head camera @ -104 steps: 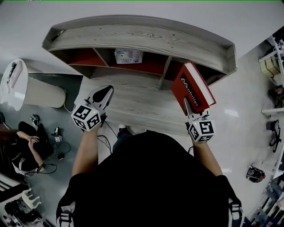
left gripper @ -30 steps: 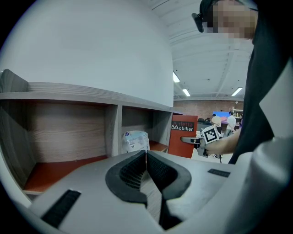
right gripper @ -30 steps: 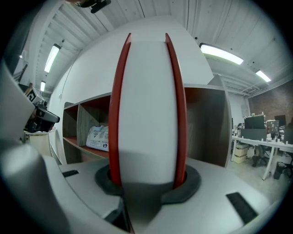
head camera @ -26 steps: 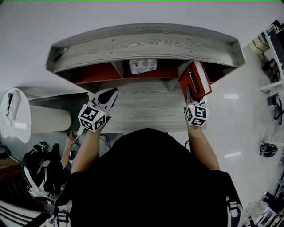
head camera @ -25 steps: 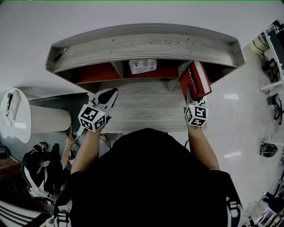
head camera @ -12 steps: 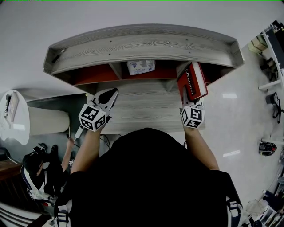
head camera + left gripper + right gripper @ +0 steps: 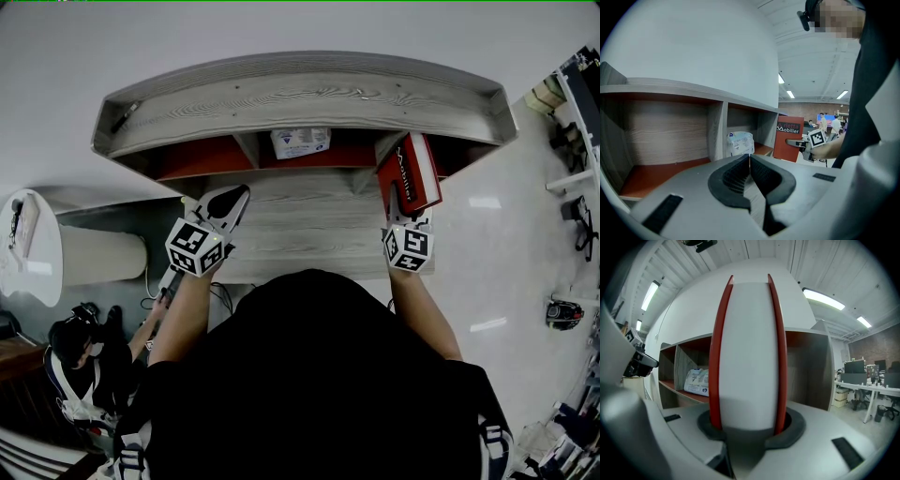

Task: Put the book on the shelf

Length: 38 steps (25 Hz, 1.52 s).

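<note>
A red hardcover book (image 7: 410,173) stands upright at the mouth of the right compartment of the grey wooden shelf (image 7: 309,94). My right gripper (image 7: 401,208) is shut on its lower end. In the right gripper view the book (image 7: 748,348) fills the middle with its white page edge toward the camera, clamped by the right gripper (image 7: 748,425). My left gripper (image 7: 234,195) hovers over the lower board to the left, shut and empty. In the left gripper view its tips (image 7: 749,158) meet, and the book (image 7: 789,138) shows at the right.
A white packet (image 7: 300,142) lies in the middle compartment and also shows as the packet (image 7: 739,143) in the left gripper view. The left compartment (image 7: 197,155) has a red floor. A white round stand (image 7: 37,248) and a person seated on the floor (image 7: 75,352) are at the left.
Since four seconds ago the right gripper has carried the book forward and turned it upright at the right compartment's mouth. Over the last second it barely moved; the left gripper stayed put.
</note>
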Each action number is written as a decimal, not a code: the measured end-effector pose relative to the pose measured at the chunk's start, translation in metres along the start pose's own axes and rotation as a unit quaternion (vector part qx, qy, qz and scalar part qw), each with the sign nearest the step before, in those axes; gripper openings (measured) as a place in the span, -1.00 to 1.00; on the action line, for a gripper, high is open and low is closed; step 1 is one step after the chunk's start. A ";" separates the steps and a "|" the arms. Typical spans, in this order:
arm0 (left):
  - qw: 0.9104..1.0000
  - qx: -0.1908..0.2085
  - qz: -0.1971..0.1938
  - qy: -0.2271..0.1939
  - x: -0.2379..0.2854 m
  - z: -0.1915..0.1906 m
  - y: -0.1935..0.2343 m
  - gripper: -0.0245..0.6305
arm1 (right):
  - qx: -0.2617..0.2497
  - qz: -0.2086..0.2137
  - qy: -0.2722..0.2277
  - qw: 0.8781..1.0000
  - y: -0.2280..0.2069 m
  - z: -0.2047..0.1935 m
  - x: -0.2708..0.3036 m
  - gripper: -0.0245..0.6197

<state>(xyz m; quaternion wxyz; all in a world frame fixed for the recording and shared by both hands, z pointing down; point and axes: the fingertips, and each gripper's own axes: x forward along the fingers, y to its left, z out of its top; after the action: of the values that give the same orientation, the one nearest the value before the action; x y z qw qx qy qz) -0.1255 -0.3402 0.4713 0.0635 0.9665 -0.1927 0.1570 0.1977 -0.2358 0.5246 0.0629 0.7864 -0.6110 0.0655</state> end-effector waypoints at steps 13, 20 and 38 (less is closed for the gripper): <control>1.000 -0.008 0.005 0.004 -0.001 -0.006 0.008 -0.85 | -0.001 0.003 0.001 1.000 0.003 0.004 0.022 -0.39; 1.000 -0.011 0.001 0.005 0.005 -0.006 0.007 -0.85 | -0.008 0.023 0.005 1.000 0.015 0.005 0.034 -0.33; 1.000 -0.020 0.003 0.008 0.010 -0.009 0.014 -0.85 | -0.038 0.043 0.025 0.998 0.022 0.002 0.064 0.01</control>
<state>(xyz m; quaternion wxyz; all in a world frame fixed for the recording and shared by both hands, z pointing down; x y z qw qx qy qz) -0.1246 -0.3553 0.4842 0.0839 0.9632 -0.1979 0.1612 0.1915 -0.3022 0.5346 0.1051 0.7548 -0.6442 0.0651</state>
